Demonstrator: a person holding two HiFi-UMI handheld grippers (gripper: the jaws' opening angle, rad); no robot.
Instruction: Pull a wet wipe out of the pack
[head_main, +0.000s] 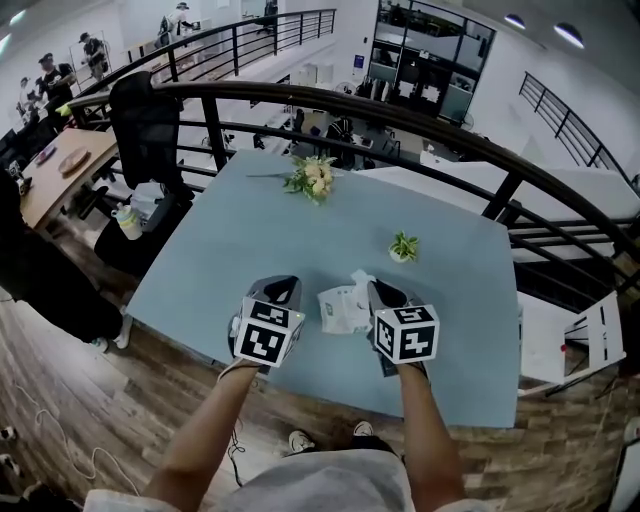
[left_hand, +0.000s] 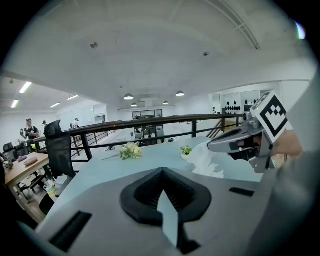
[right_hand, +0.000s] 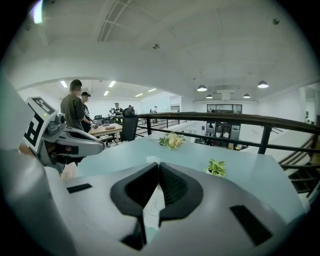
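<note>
The white wet wipe pack (head_main: 338, 310) lies on the light blue table (head_main: 250, 250) between my two grippers. A crumpled white wipe (head_main: 358, 280) rises from its top. My right gripper (head_main: 378, 291) is shut on that wipe, and white tissue (right_hand: 151, 210) shows between its black pads. From the left gripper view, the wipe (left_hand: 207, 161) hangs from the right gripper's tips (left_hand: 212, 147). My left gripper (head_main: 283, 287) hovers just left of the pack, its jaws (left_hand: 161, 171) shut with nothing in them. The pack itself is hidden in both gripper views.
A flower bunch (head_main: 312, 178) lies at the table's far edge, and a small potted plant (head_main: 404, 247) stands right of centre. A black railing (head_main: 420, 125) curves behind the table. A black chair (head_main: 145, 130) and wooden desk (head_main: 60, 165) stand left, with people beyond.
</note>
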